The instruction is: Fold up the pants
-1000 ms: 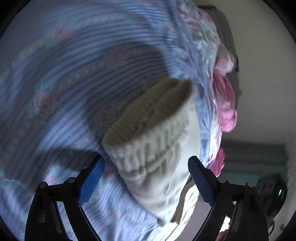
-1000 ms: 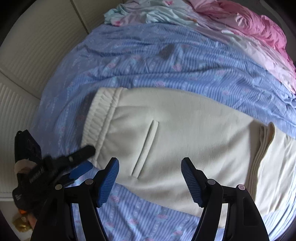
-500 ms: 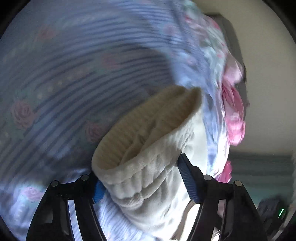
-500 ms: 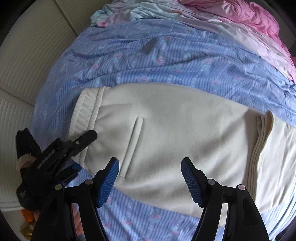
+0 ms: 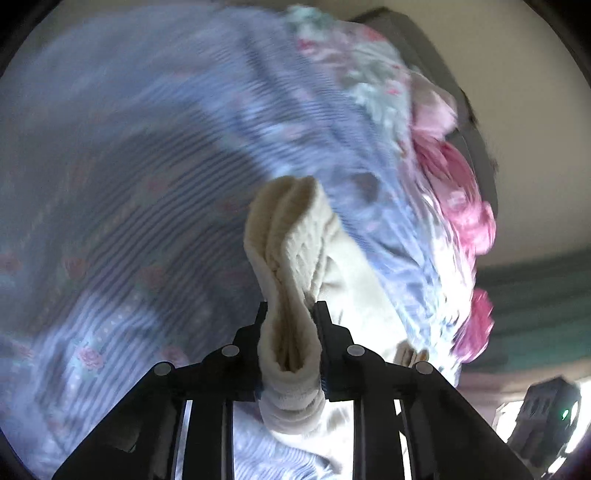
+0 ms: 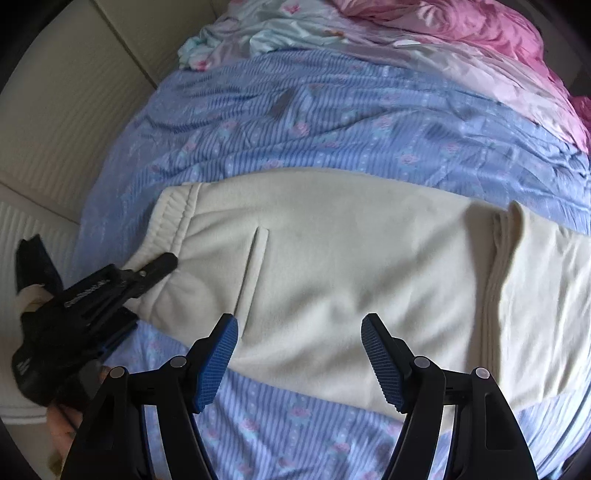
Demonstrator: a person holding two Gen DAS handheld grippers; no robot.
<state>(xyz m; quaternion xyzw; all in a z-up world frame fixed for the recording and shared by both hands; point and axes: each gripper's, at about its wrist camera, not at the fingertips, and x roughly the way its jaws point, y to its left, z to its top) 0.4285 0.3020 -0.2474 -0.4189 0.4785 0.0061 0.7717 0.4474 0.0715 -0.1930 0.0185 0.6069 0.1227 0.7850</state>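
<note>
Pants (image 6: 332, 266): cream fleece, lying flat across a blue striped sheet (image 6: 332, 122) with small roses, on a bed. Ribbed elastic waistband (image 6: 173, 221) at the left end, one slit pocket (image 6: 255, 266) beside it, a folded layer stacked at the right. Left gripper (image 5: 290, 332): jaws have just been closing and now pinch the bunched waistband (image 5: 288, 258), lifting that corner off the sheet. Left-wrist view is blurred. Right gripper (image 6: 299, 354): jaws wide, nothing between them, hanging over the pants' near edge. Pink bedding (image 6: 480, 33) crumpled at the far side.
</note>
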